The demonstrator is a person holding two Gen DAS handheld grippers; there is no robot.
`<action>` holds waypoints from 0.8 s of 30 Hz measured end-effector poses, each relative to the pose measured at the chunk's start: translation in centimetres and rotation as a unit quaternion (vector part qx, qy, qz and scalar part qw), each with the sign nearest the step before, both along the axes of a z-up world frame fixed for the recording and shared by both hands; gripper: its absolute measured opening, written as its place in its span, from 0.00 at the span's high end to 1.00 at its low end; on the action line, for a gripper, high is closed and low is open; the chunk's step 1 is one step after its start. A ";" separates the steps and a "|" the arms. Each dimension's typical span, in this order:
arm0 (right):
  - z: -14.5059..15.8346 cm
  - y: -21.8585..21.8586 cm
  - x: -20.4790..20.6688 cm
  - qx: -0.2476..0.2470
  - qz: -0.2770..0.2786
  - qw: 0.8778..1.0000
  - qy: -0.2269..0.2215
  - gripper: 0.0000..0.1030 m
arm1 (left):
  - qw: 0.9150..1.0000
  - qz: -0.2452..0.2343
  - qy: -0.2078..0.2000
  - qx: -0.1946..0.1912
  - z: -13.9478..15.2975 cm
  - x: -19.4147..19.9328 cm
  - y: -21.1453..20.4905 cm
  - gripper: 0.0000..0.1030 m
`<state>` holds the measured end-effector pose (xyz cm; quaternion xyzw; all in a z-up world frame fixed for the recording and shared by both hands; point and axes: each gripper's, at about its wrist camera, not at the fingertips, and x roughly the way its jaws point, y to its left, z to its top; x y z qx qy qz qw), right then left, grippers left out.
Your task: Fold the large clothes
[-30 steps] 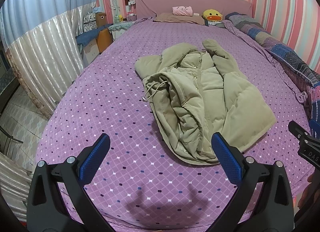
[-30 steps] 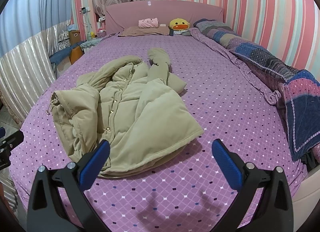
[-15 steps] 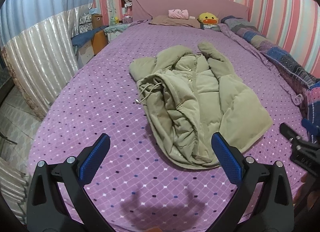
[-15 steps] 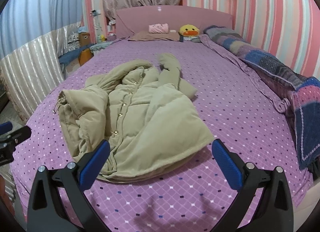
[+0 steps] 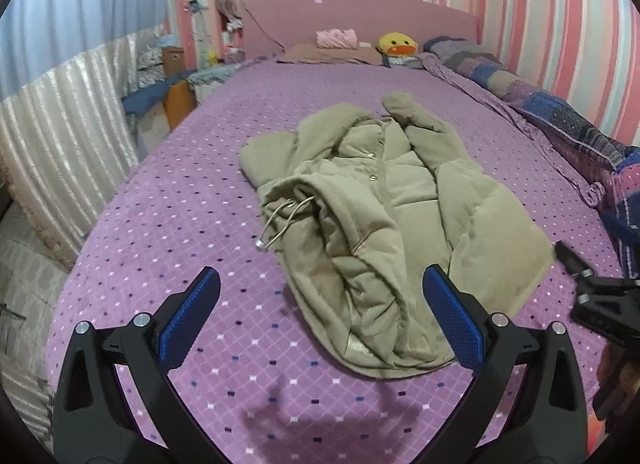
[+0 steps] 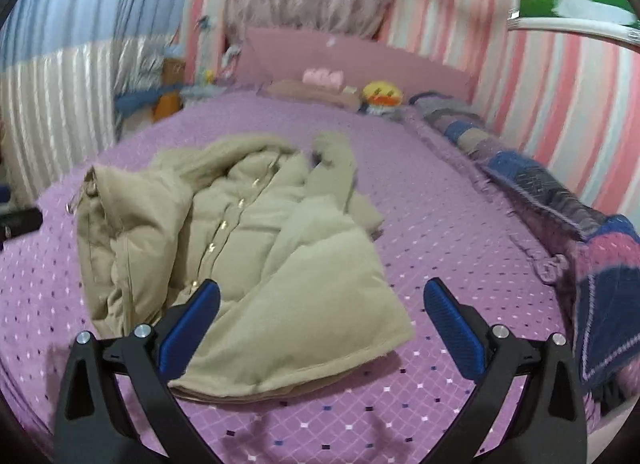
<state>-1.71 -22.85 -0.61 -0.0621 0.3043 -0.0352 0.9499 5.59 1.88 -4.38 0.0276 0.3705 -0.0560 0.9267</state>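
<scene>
Hovering spread-fingered — both hand-held grippers (image 5: 320, 316) (image 6: 320, 318) — over jacket (image 5: 384, 232).

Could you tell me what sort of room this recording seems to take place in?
Most likely a home bedroom: a beige padded jacket lies on a large bed with a purple dotted cover, a pink headboard stands behind it, and a yellow duck plush toy sits by the pillows.

The purple bed (image 5: 168, 224) lies bare at the lower left of my left view, so my left gripper (image 5: 320, 314) can pass there. The big tan coat (image 5: 400, 232) fills the middle. At the right edge, a rolled quilt (image 6: 560, 200) blocks my right gripper (image 6: 320, 318).
</scene>
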 end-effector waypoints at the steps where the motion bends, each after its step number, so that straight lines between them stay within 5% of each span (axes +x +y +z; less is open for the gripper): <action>1: -0.1 -0.1 0.4 0.000 0.000 1.000 0.003 0.02 | 1.000 -0.007 0.005 -0.003 0.1 0.8 0.0 0.03; 7: -1.6 -1.3 5.4 0.016 -0.020 0.998 0.063 0.02 | 0.999 -0.017 0.036 -0.023 0.3 6.3 0.1 0.03; 15: -2.2 -3.2 12.3 0.044 -0.035 0.992 0.113 0.02 | 0.998 -0.025 0.048 0.032 1.5 16.0 -1.8 0.03; 24: -3.7 -4.1 22.0 0.047 -0.030 0.986 0.160 0.02 | 0.987 -0.051 0.152 0.031 -2.2 29.6 -4.7 0.03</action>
